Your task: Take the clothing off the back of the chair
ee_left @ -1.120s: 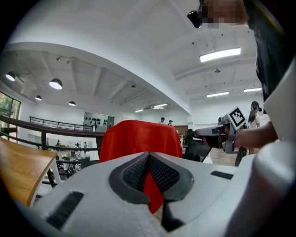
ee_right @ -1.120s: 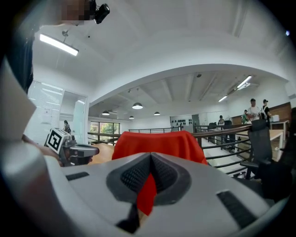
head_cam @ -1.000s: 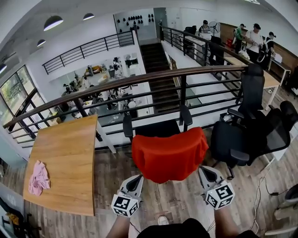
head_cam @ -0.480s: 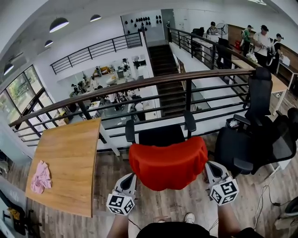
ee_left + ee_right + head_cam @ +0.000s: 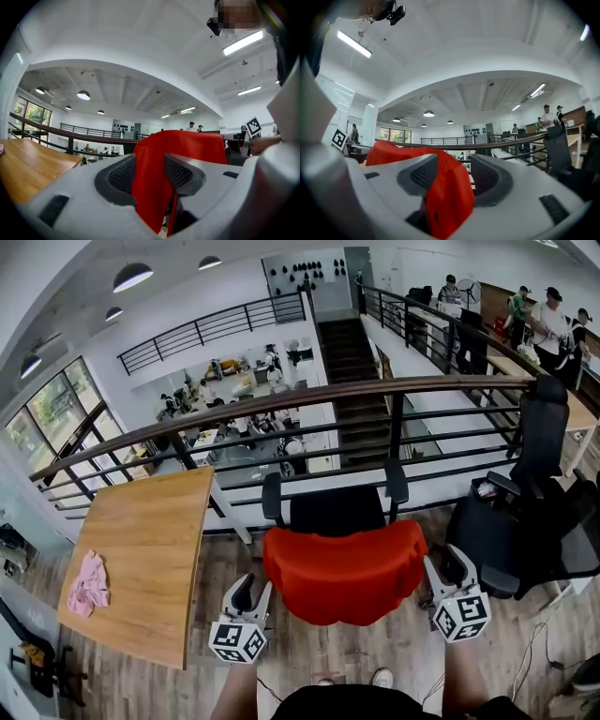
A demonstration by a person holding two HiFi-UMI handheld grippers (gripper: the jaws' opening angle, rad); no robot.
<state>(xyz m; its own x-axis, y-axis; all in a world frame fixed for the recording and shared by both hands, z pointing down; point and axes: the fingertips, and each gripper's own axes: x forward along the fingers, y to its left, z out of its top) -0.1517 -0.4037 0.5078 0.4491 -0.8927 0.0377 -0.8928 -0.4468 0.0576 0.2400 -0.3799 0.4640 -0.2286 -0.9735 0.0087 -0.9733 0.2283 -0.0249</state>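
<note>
A red garment [image 5: 342, 568] hangs over the back of a black office chair [image 5: 333, 510] right in front of me. My left gripper [image 5: 253, 585] is at the garment's lower left edge and my right gripper [image 5: 442, 561] at its lower right edge. Both pairs of jaws are opening. In the left gripper view the left gripper [image 5: 150, 161] has a fold of the red garment [image 5: 183, 145] loose between its spread pads. In the right gripper view the right gripper [image 5: 453, 166] also has the red garment [image 5: 393, 150] between its pads, with a gap at the right pad.
A wooden table [image 5: 150, 549] stands at the left with a pink cloth [image 5: 88, 583] on it. A railing [image 5: 281, 401] runs behind the chair above a lower floor. More black office chairs [image 5: 525, 540] crowd the right side. Wooden floor lies underfoot.
Both grippers were shut on the garment's lower corners; now their jaws stand apart. The left gripper has drawn slightly left, away from the cloth's edge. The garment stays draped on the chair back.
</note>
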